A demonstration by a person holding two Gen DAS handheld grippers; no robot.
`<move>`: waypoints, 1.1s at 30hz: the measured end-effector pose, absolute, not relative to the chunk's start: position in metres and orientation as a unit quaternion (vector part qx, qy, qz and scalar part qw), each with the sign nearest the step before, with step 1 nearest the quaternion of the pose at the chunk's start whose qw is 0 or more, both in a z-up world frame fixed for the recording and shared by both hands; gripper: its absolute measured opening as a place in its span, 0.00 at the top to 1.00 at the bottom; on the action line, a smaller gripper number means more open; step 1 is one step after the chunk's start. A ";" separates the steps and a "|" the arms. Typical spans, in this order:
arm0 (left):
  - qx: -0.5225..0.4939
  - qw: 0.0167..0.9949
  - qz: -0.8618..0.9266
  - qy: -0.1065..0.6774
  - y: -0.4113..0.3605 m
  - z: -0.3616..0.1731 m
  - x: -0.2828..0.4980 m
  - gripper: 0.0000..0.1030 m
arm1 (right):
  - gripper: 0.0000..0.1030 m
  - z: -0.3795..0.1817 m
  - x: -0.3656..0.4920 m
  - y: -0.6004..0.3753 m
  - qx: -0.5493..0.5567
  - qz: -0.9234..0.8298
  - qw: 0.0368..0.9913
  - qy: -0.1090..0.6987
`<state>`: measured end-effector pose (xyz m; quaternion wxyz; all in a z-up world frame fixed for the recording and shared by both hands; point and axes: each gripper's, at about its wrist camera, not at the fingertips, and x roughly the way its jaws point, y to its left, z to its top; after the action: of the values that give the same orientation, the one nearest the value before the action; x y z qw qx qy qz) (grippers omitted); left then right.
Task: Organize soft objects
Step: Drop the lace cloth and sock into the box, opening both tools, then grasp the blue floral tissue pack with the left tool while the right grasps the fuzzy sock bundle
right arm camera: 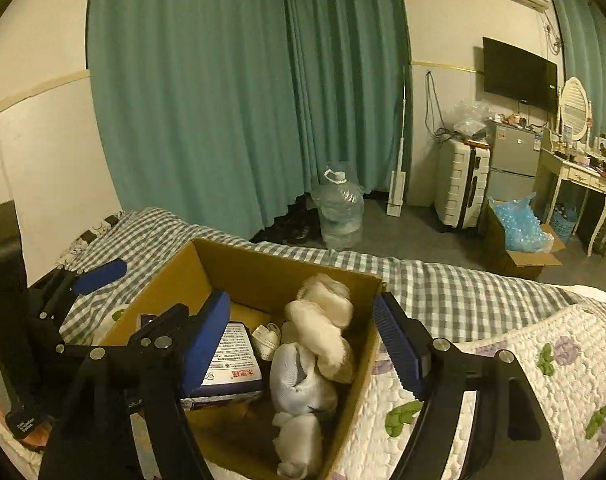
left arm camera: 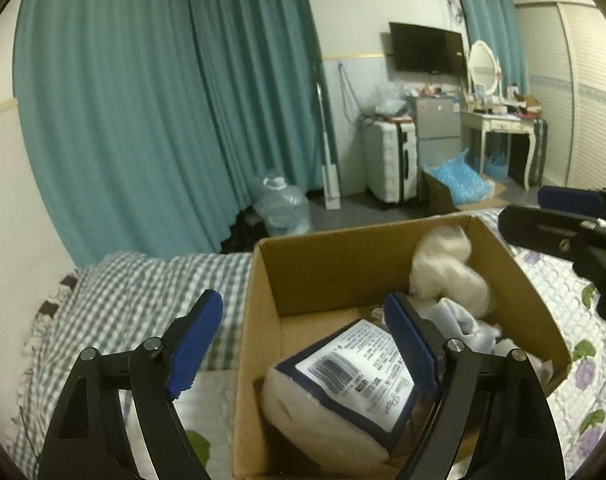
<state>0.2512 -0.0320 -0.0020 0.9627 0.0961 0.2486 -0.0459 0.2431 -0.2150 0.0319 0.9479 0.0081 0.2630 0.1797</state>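
Observation:
An open cardboard box (left arm camera: 335,264) (right arm camera: 263,268) sits on the bed. Inside lie a cream plush toy (left arm camera: 447,268) (right arm camera: 323,320), a pale blue cloth bundle (right arm camera: 299,384) (left arm camera: 459,316), a white mask (right arm camera: 268,338) and a soft pack with a printed label (left arm camera: 351,376) (right arm camera: 231,356). My left gripper (left arm camera: 303,344) is open and empty, straddling the box's left wall above the pack; it also shows in the right wrist view (right arm camera: 99,274). My right gripper (right arm camera: 303,340) is open and empty above the box, straddling its right wall; it shows at the right of the left wrist view (left arm camera: 559,216).
The bed has a grey checked sheet (left arm camera: 143,292) and a floral quilt (right arm camera: 523,364). On the floor beyond stand a water jug (right arm camera: 341,212), a white suitcase (right arm camera: 461,184), a box of blue packing material (right arm camera: 519,240) and a dressing table (right arm camera: 583,184). Teal curtains (right arm camera: 243,92) hang behind.

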 end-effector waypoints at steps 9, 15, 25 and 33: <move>0.079 0.981 -0.046 0.170 -0.031 0.059 0.177 0.18 | 0.08 0.079 0.164 -0.236 0.007 0.156 0.967 0.203; 0.055 0.990 -0.060 0.112 -0.017 0.095 0.106 0.09 | 0.02 0.107 0.093 -0.252 -0.010 0.147 0.973 0.176; 0.053 0.990 -0.034 0.126 -0.011 0.092 0.063 0.09 | 0.01 0.094 0.036 -0.268 -0.002 0.145 0.972 0.187; 0.063 0.984 -0.020 0.163 -0.020 0.059 0.056 0.09 | 0.01 0.070 0.039 -0.257 -0.005 0.144 0.969 0.203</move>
<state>0.0559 -0.0204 0.0588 0.9845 0.0628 0.1627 -0.0199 0.0394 -0.2574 0.0703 0.9685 -0.0049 0.2032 0.1437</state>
